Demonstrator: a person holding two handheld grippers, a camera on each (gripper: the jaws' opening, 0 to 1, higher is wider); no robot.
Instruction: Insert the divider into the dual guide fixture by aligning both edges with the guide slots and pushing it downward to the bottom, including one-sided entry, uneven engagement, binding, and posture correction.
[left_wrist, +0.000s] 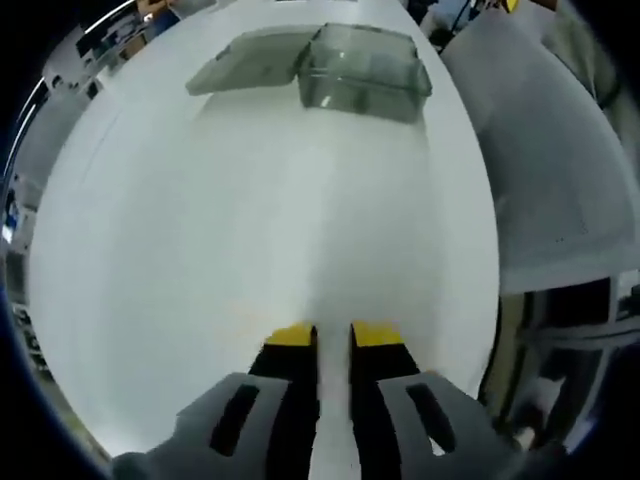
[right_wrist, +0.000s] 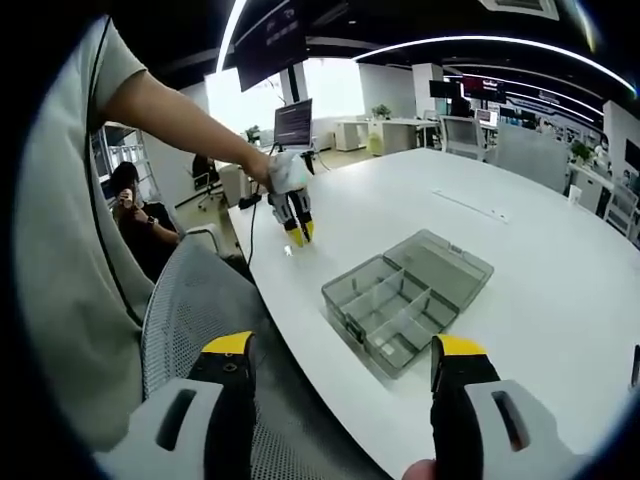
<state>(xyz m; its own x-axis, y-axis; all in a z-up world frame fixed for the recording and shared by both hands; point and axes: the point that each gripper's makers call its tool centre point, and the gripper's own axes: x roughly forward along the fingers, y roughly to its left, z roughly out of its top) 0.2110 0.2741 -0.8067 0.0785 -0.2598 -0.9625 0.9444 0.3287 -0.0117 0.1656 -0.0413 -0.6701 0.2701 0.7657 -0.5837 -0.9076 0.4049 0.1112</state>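
A clear plastic organizer box (right_wrist: 405, 300) lies on the white table (right_wrist: 540, 260) with its lid (right_wrist: 450, 262) folded open; thin dividers split it into several compartments. In the left gripper view the same box (left_wrist: 365, 70) and lid (left_wrist: 250, 60) lie far ahead. My left gripper (left_wrist: 333, 335) hovers over bare table well short of the box, its yellow-tipped jaws nearly together with only a narrow gap and nothing I can make out between them. It also shows as the left gripper (right_wrist: 297, 228), held near the table's far edge. My right gripper (right_wrist: 345, 360) stands wide open, empty, near the table's near edge.
A grey mesh chair (right_wrist: 200, 300) stands between me and the table edge. The person's arm (right_wrist: 170, 110) reaches across to the left gripper. A seated person (right_wrist: 130, 200) and a monitor (right_wrist: 293, 122) are beyond. The person's pale clothing (left_wrist: 560, 150) lies to the right.
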